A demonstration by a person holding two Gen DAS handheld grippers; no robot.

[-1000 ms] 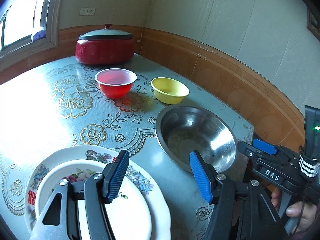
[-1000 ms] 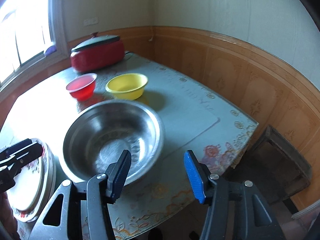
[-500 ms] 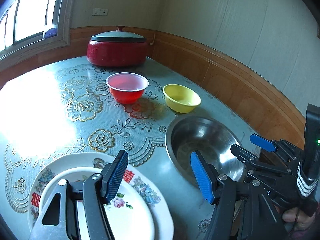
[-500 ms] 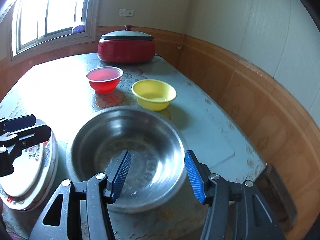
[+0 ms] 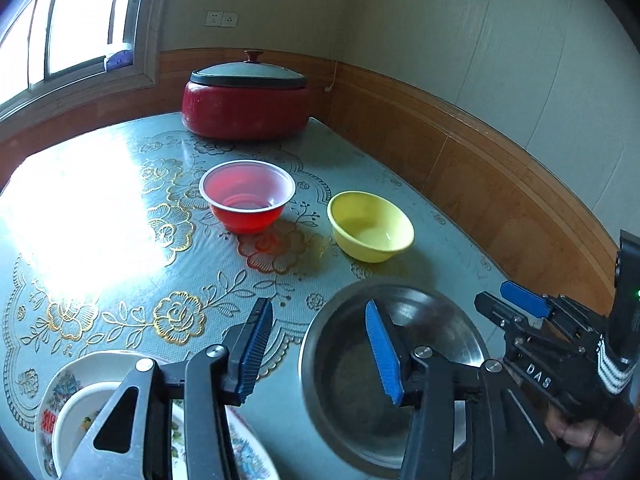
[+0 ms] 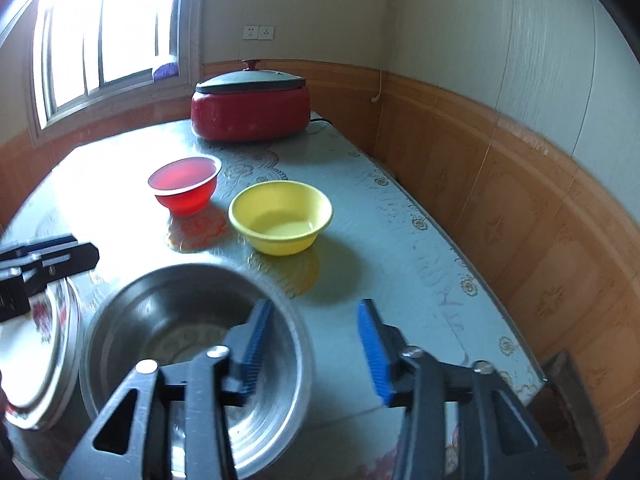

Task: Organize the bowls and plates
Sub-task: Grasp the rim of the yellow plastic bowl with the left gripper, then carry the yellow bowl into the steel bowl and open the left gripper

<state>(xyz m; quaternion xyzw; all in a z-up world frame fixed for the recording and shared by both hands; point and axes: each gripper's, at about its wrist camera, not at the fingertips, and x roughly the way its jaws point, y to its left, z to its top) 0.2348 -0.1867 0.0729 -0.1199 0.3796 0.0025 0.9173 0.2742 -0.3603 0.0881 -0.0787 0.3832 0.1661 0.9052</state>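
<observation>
At the bottom of the left wrist view my left gripper [image 5: 320,350] tilts down toward the table [image 5: 120,240], its jaws apart with nothing between them — they have just been closing. Its left finger hangs over the stacked plates [image 5: 60,400] in the lower left corner, its right finger over the steel bowl [image 5: 340,380] at lower centre. At the bottom of the right wrist view my right gripper [image 6: 316,348] also points downward, jaws parted on nothing and likewise just narrowed; its left finger sits over the steel bowl's right rim, its right finger over bare tablecloth. My hand [image 5: 576,436] grips the right tool's handle at the lower right. The red bowl [image 5: 247,196] and yellow bowl [image 5: 370,226] stand side by side mid-frame, apart, the red pot [image 5: 244,106] beyond them.
</observation>
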